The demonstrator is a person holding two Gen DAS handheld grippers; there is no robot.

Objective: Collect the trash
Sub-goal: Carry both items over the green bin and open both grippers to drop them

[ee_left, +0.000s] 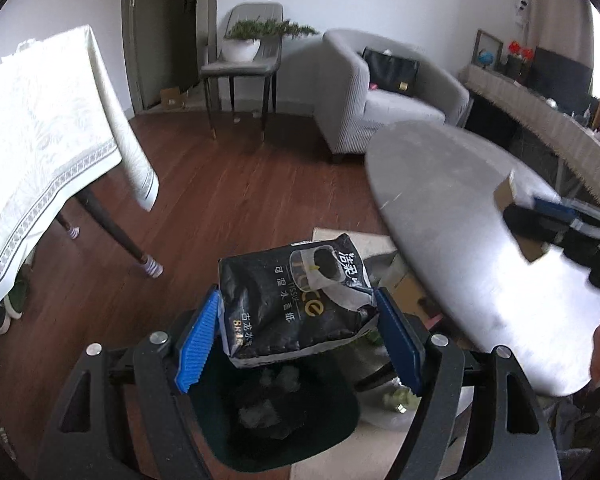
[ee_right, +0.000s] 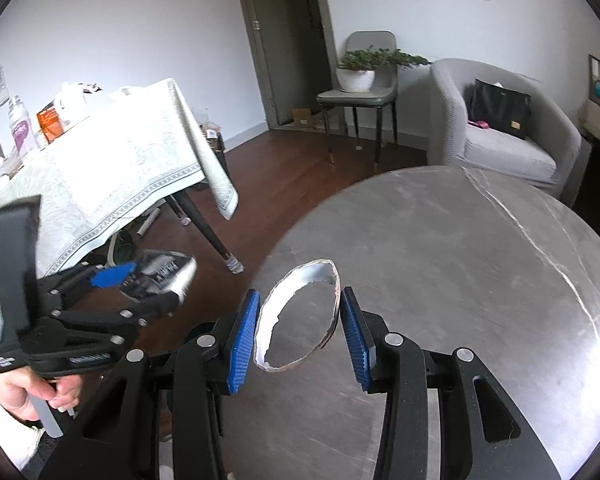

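Black tissue pack (ee_left: 296, 300) clamped in left gripper (ee_left: 300, 344) above the bin (ee_left: 276, 420), ready to drop; right gripper (ee_right: 298, 320) pinches a cardboard tube (ee_right: 296, 316), binned next

Wood floor (ee_left: 240, 200), grey armchair (ee_left: 380, 112), white walls (ee_left: 380, 4).

Directly below the left gripper (ee_left: 300, 340) the dark bin (ee_left: 284, 432) stands open-mouthed, with only crumpled scraps low inside, so the way down into it is unblocked. The round grey table (ee_right: 460, 280) crowds the bin's right side, its edge overhanging boxes and clutter on the floor, while its top is bare ahead of the right gripper (ee_right: 298, 330). To the left, wooden floor (ee_left: 228, 208) lies open as far as the cloth-covered table (ee_left: 40, 140), whose dark leg (ee_left: 116, 232) slants into that gap.
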